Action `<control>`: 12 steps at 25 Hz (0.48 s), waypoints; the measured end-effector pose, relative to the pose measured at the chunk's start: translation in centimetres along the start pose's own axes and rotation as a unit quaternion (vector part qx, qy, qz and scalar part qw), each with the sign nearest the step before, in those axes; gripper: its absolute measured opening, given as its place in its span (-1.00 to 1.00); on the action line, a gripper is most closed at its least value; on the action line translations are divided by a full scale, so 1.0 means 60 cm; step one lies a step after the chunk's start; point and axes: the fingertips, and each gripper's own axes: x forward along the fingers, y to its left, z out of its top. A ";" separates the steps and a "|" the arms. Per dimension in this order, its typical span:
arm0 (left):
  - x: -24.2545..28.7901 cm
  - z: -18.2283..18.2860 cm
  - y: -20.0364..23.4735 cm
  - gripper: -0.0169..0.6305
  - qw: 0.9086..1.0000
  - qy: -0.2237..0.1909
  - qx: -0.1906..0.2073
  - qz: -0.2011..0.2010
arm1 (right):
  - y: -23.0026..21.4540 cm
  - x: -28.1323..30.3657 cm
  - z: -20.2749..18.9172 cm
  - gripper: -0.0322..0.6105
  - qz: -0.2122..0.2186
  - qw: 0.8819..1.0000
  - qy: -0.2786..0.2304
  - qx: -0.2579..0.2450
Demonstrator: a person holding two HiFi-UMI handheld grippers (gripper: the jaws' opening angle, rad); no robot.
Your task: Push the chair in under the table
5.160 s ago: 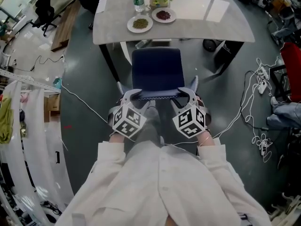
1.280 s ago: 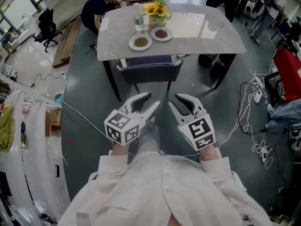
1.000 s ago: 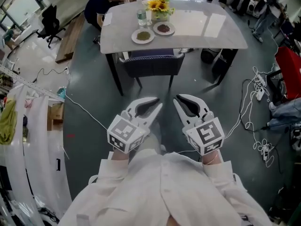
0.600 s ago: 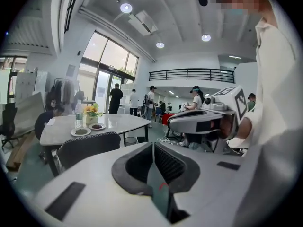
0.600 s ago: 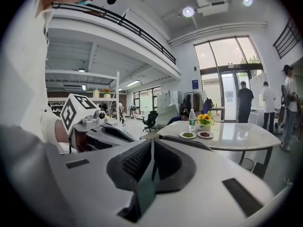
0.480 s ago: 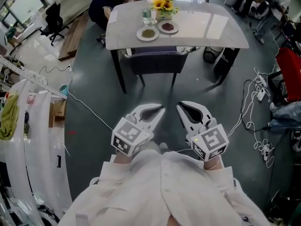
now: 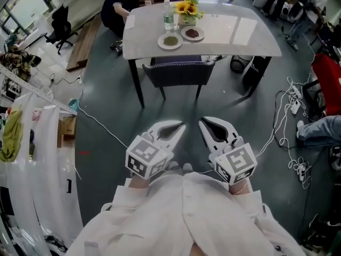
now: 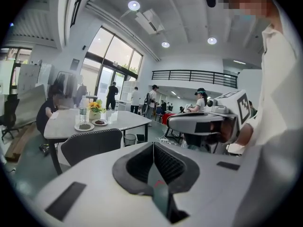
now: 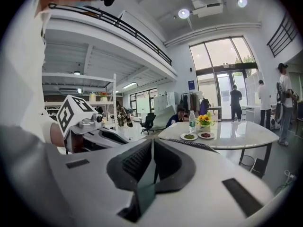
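Chair sits top centre of the head view, seat tucked under the tabletop, backrest at its near edge. Two plates, a bottle and sunflowers stand on the tabletop's left part. Left gripper and right gripper hang side by side at lower centre over the grey floor, well apart from the chair. Left fingers are pressed together, nothing between. Right fingers have just been closing and are together now, also empty.
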 end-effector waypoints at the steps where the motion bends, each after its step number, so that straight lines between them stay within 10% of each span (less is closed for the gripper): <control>1: -0.002 0.000 0.002 -0.89 1.000 0.002 0.003 0.002 | 0.001 0.002 0.002 -0.77 0.000 1.000 -0.001 0.001; 12: -0.007 0.021 0.014 -0.90 1.000 -0.018 0.015 0.006 | 0.006 0.024 0.016 -0.79 0.009 1.000 0.005 -0.013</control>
